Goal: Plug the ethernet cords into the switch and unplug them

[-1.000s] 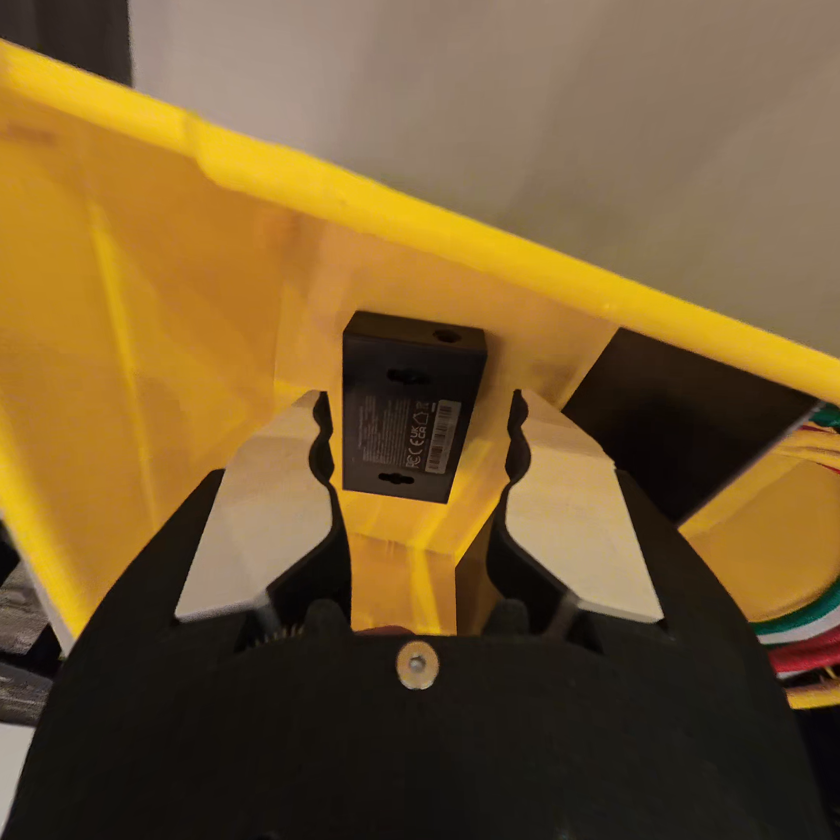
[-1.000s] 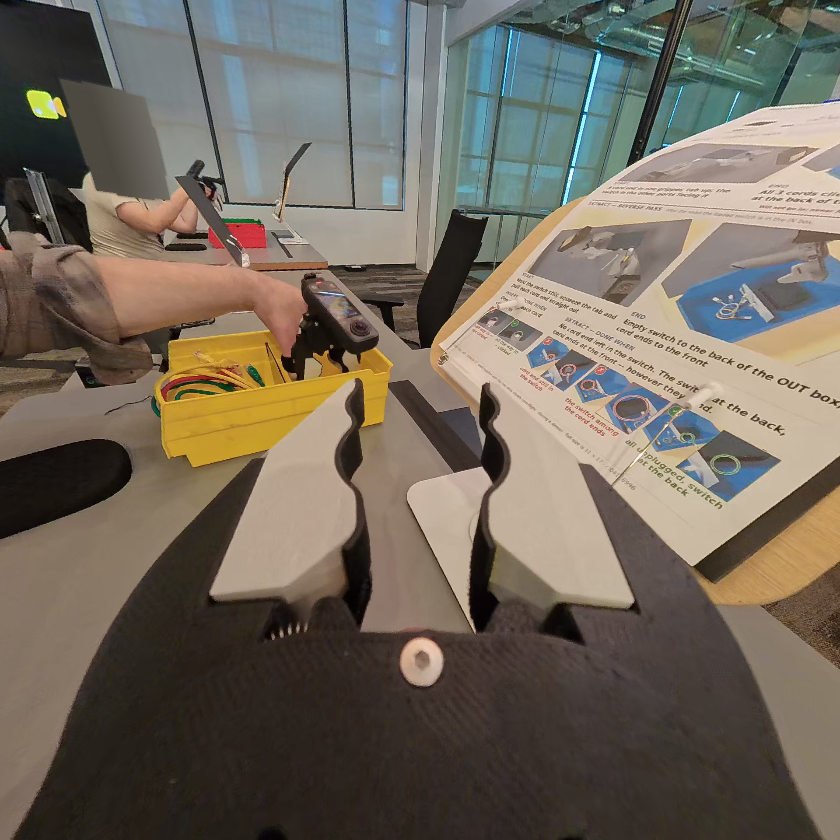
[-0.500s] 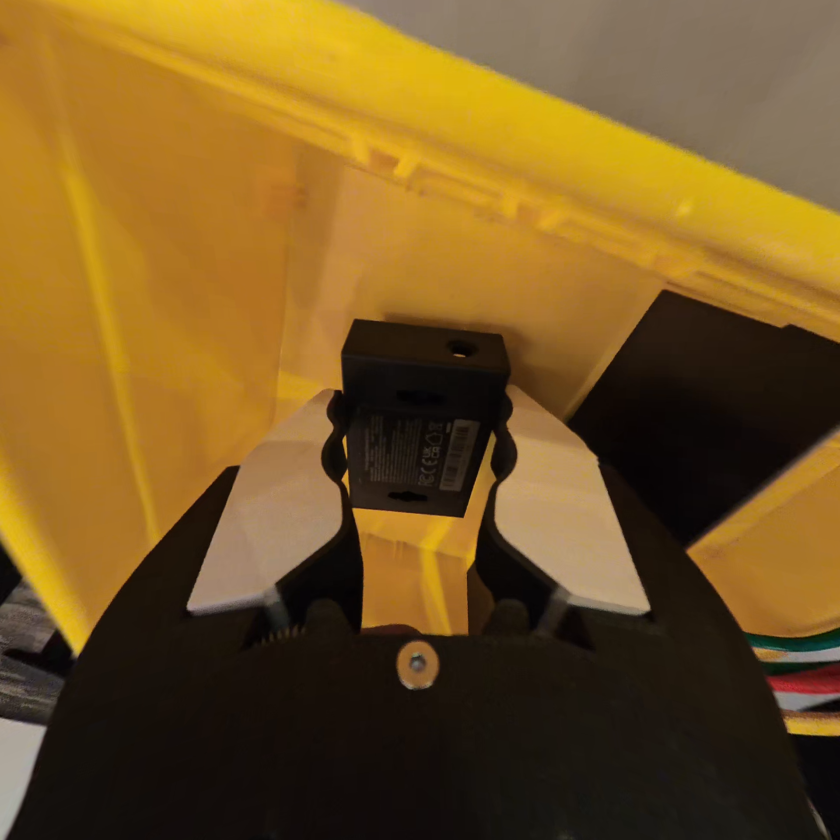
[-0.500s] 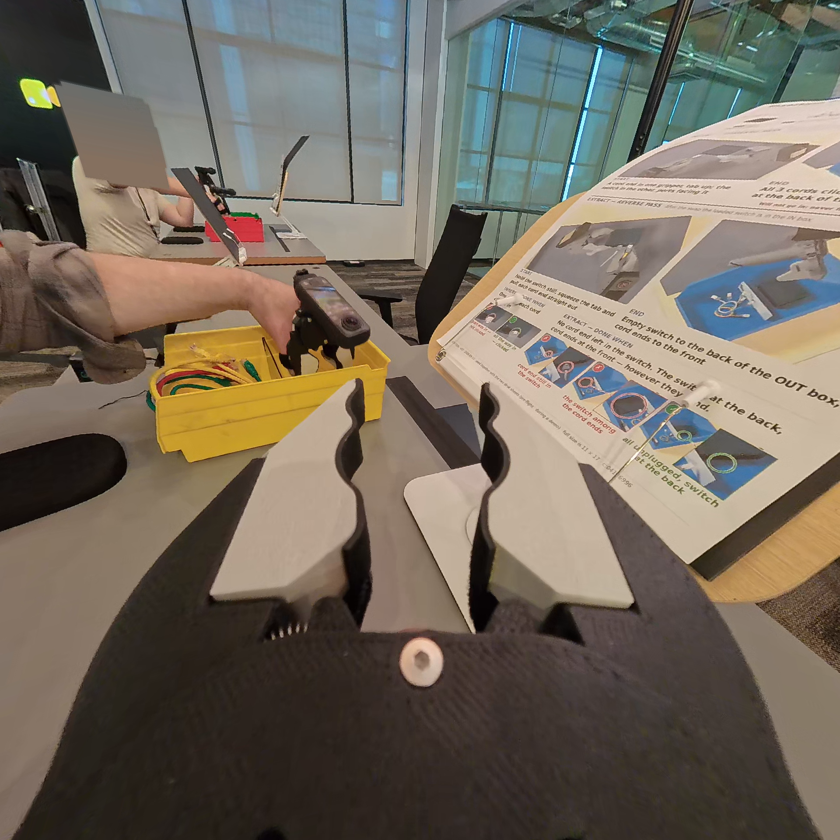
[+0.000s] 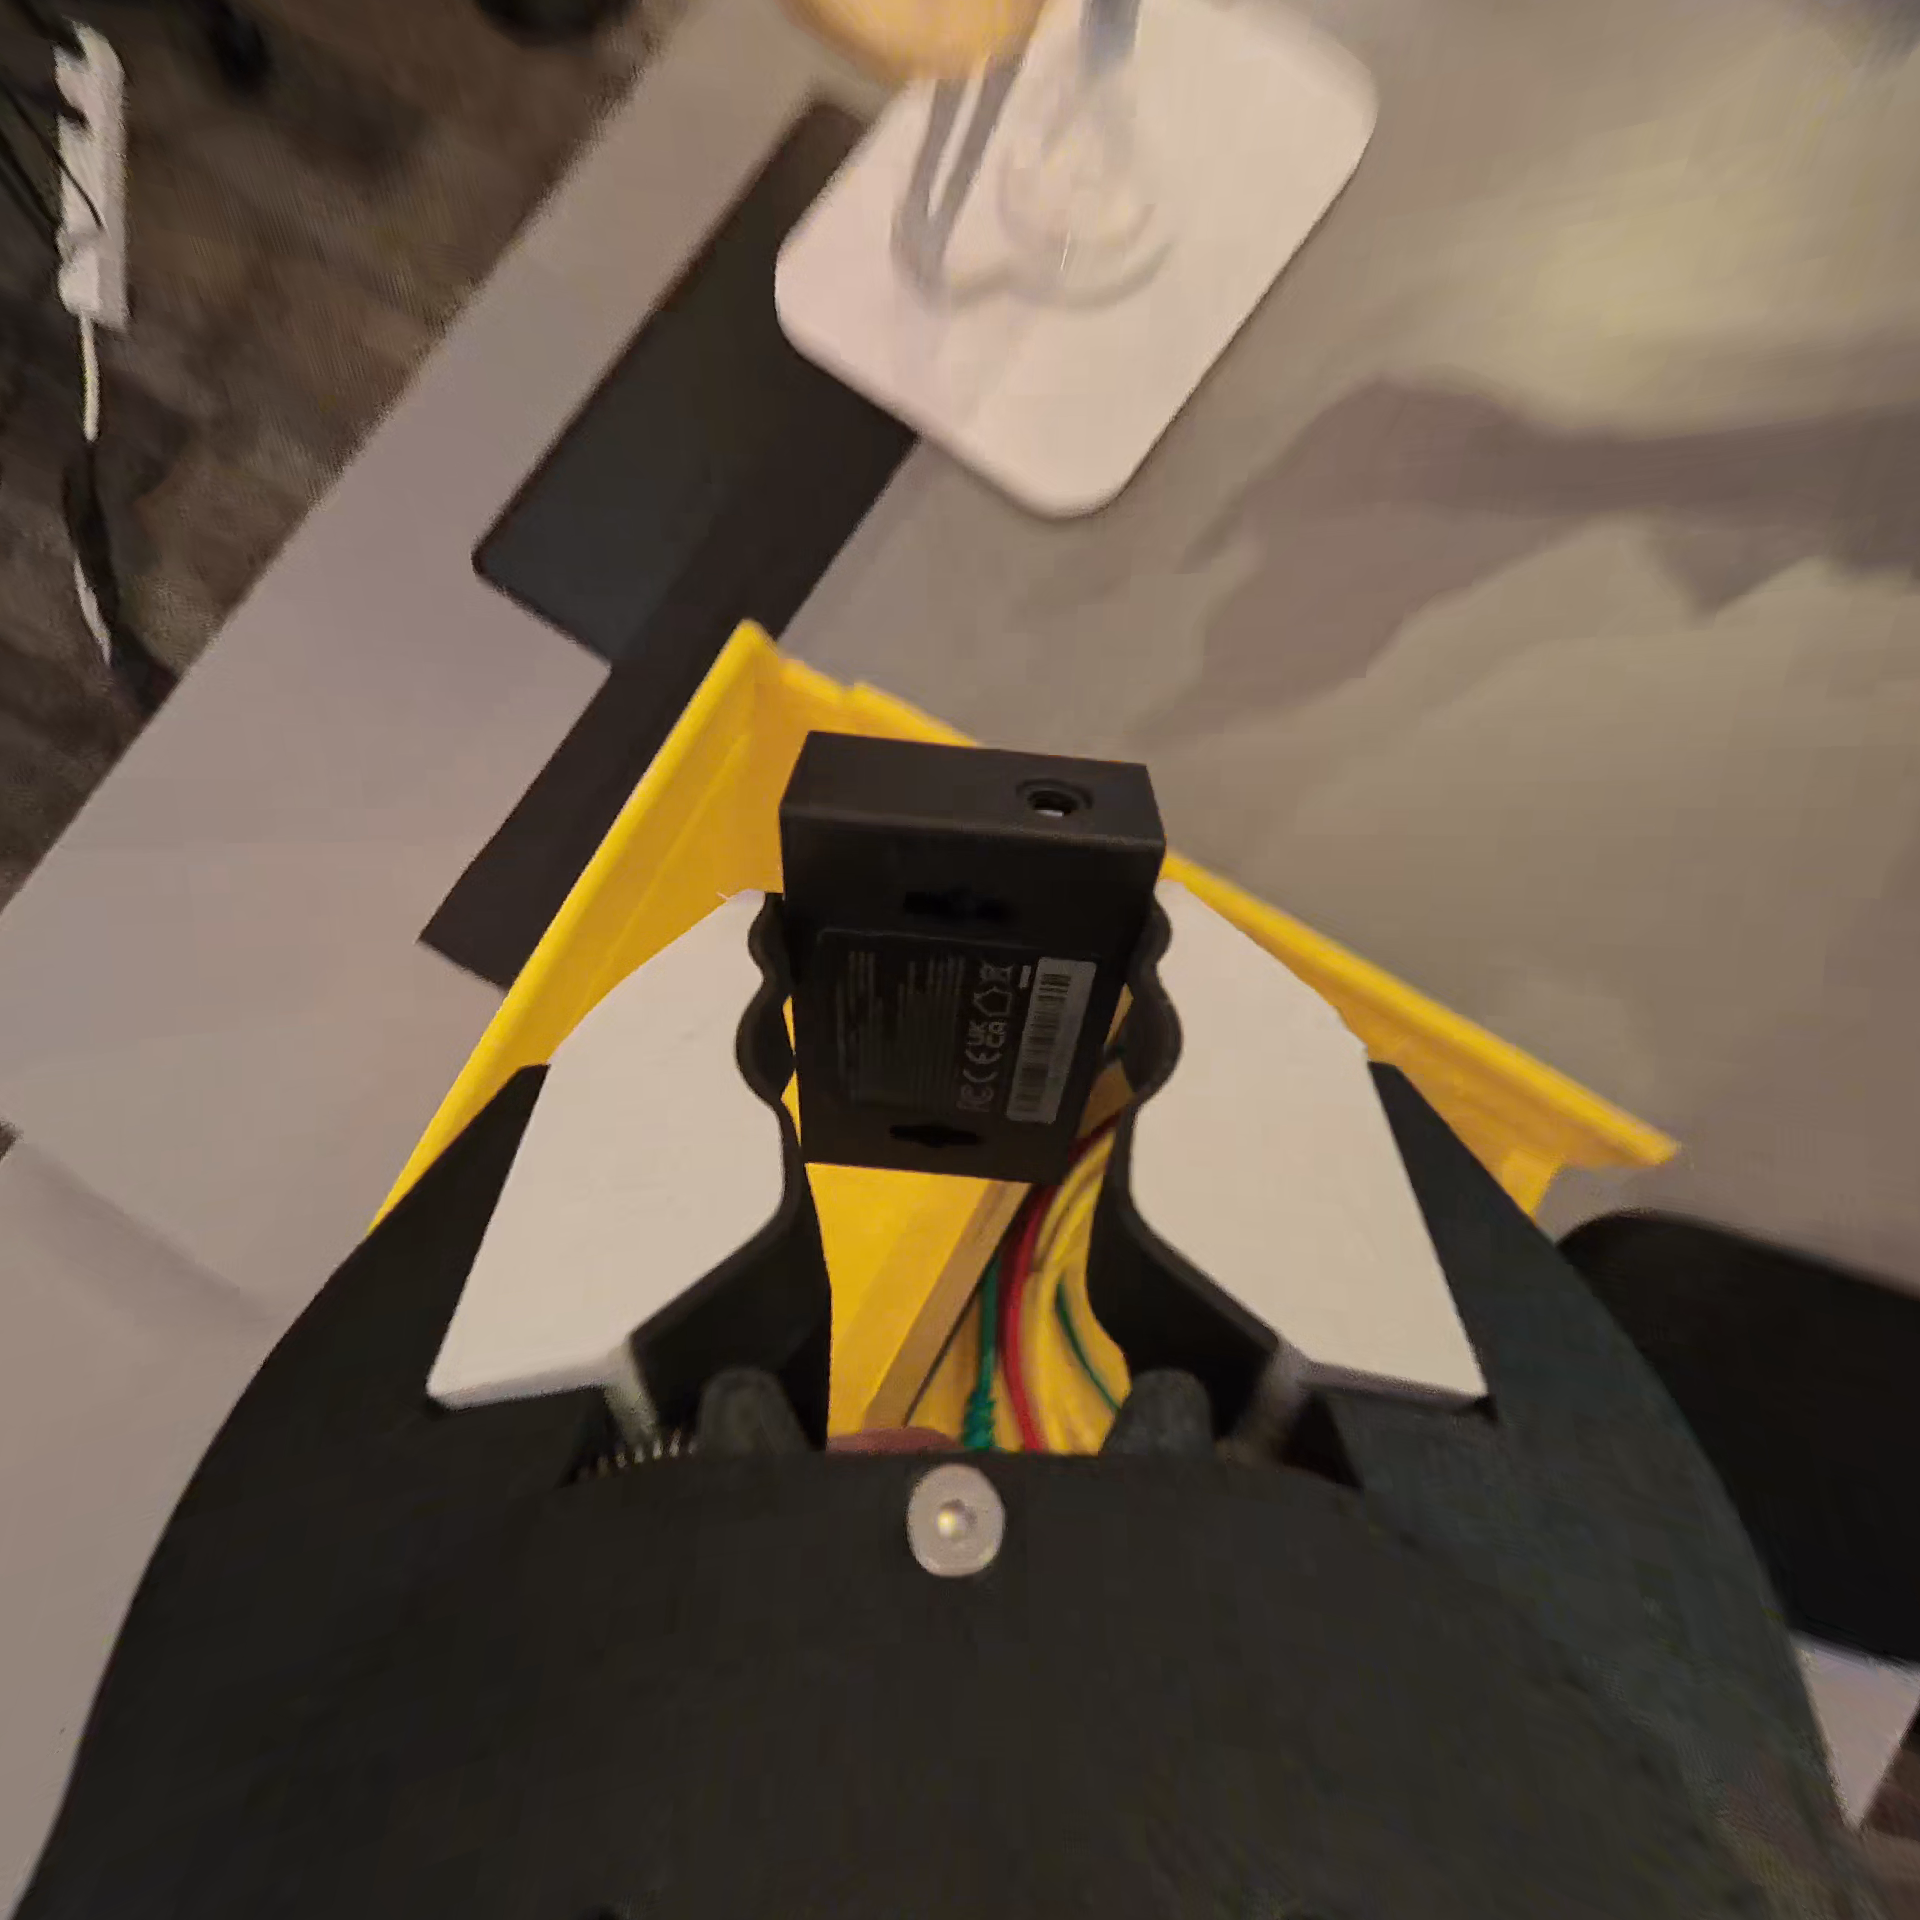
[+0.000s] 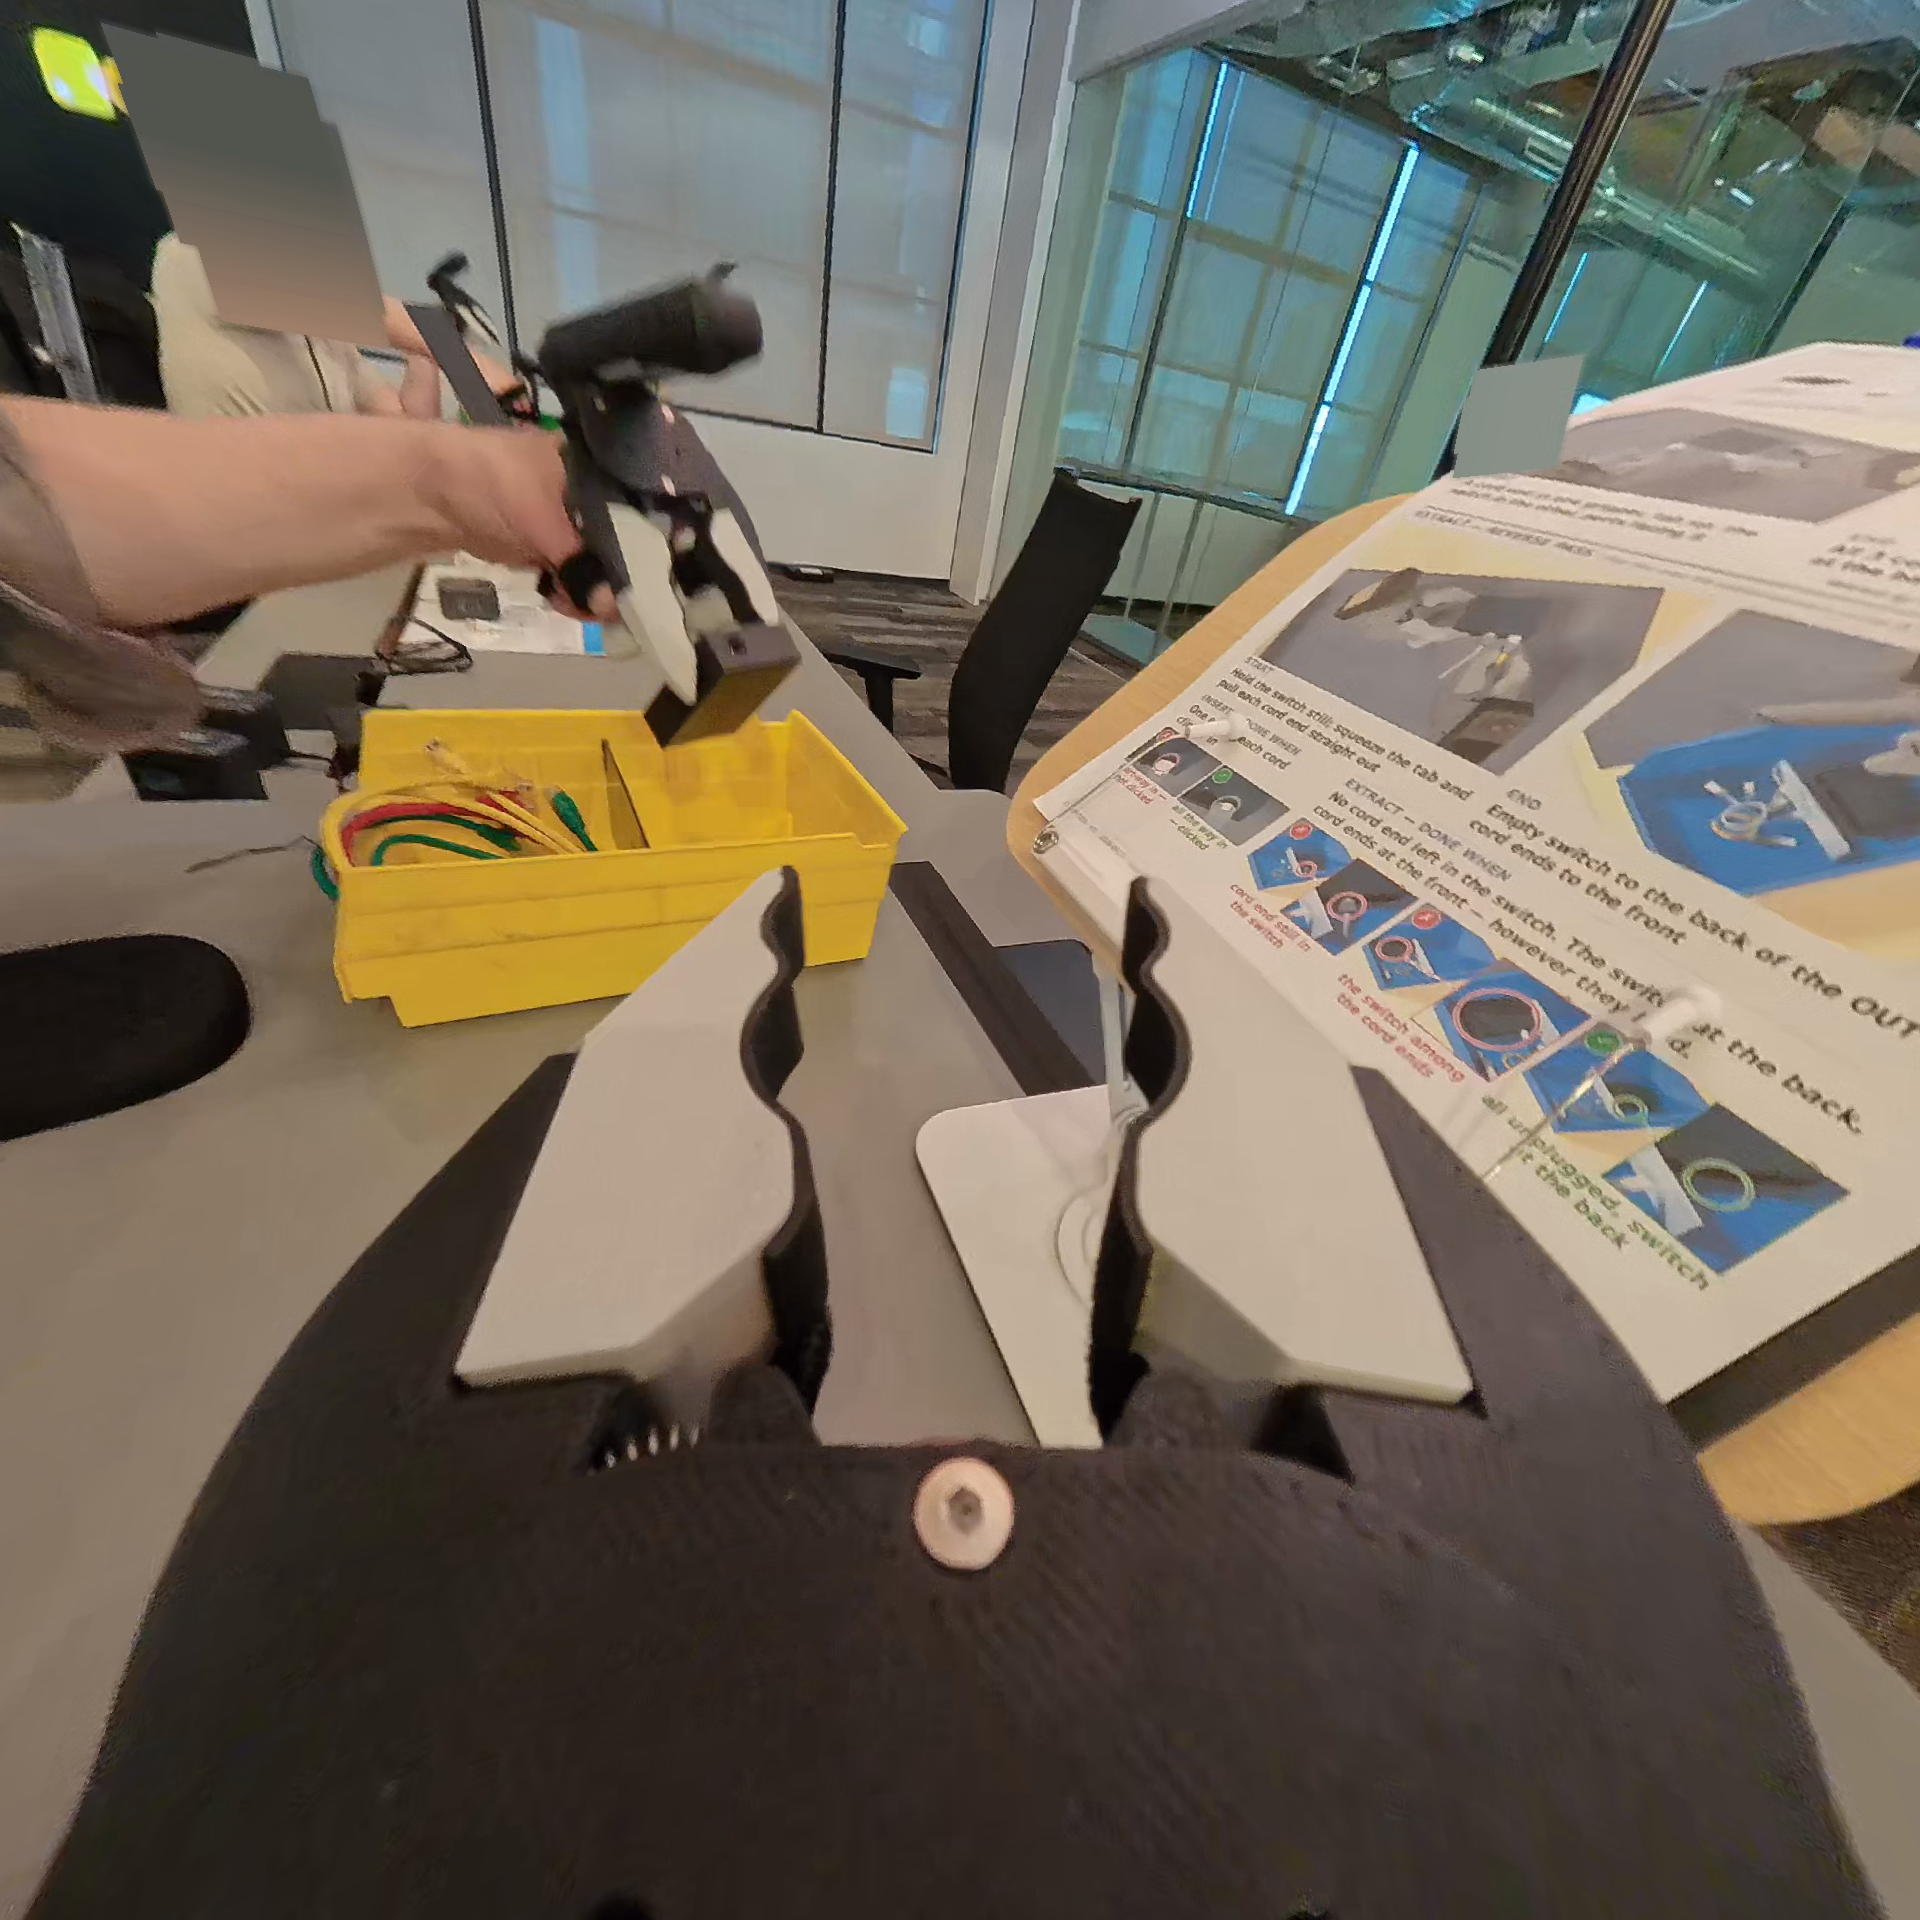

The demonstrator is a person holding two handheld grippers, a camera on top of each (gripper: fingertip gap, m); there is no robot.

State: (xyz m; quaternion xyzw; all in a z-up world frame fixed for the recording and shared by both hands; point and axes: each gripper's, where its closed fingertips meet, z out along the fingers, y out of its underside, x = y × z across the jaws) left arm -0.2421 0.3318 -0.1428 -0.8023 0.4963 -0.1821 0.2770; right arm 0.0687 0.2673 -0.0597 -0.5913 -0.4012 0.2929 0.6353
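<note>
The grey worktop (image 6: 260, 1195) carried everything in the scene, with a slanted wooden board bearing a printed instruction sheet (image 6: 1558, 883) standing at its right side on a white stand base (image 6: 997, 1195). A black pad (image 6: 104, 1029) lay at the worktop's left edge, and a black chair (image 6: 1039, 623) stood beyond it.

A yellow bin (image 6: 603, 914) sat near the middle of the worktop, split by a divider (image 6: 623, 800). Its left compartment held coiled red, green and yellow ethernet cords (image 6: 447, 821); the right compartment looked bare as far as could be seen.

The left tongs (image 6: 717, 613), held in a person's hand (image 6: 509, 509), hung above the bin's right compartment with the black switch (image 5: 966, 977) clamped between their fingers (image 5: 665, 1143). The switch was clear of the bin, its labelled underside turned toward the wrist camera and a round socket on its far end. In the left wrist view the cords showed below the switch, between the fingers.

The right tongs (image 6: 961, 997) hovered low over the worktop, well apart from the bin, jaws spread moderately wide and holding nothing, pointing toward the stand base.
</note>
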